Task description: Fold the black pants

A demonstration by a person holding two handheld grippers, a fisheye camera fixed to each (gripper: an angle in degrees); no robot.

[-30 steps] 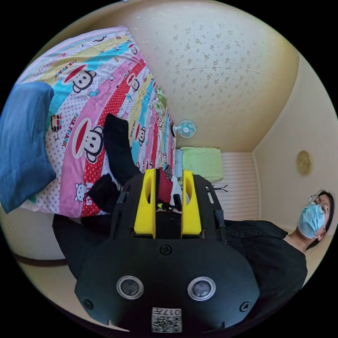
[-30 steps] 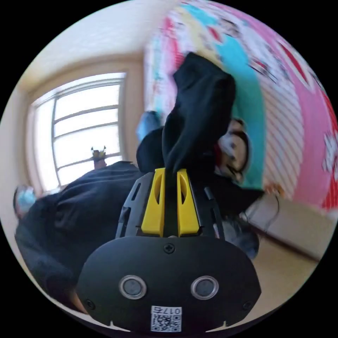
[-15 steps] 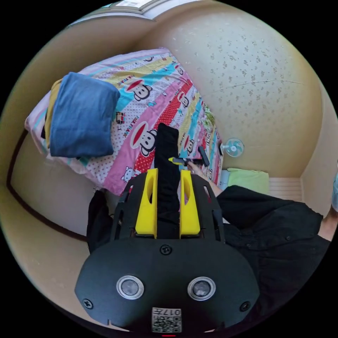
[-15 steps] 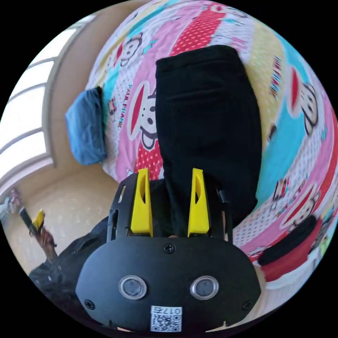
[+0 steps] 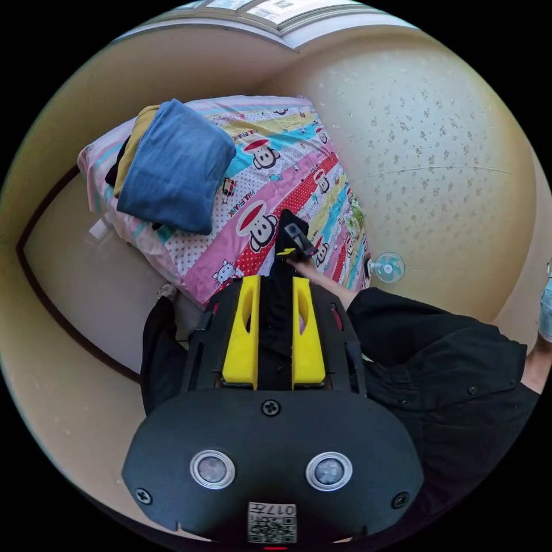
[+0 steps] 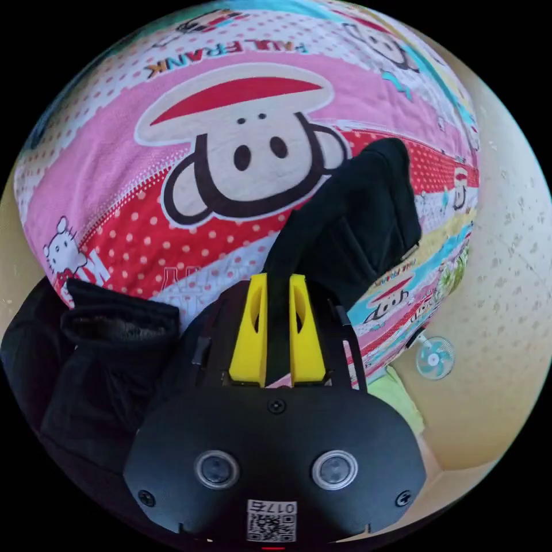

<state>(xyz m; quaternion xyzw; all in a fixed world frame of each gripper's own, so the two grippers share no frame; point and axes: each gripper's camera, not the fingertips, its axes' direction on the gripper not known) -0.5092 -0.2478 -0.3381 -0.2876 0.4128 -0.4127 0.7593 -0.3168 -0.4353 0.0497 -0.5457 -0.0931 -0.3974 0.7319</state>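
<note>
A cartoon-print bed cover [image 6: 172,190] lay beneath. The black pants [image 6: 356,224] ran lengthwise away from the bed's edge, pinched between the right gripper [image 6: 278,325] jaws and the left gripper [image 5: 275,330] jaws.

Bedsheet [image 6: 115,190], right gripper view: the words "PAUL FRANK" in red capitals at 11 o'clock, printed upside down above the monkey face. Left gripper view: the same words on the bedsheet [image 5: 299,190], beside a monkey face near centre.
</note>
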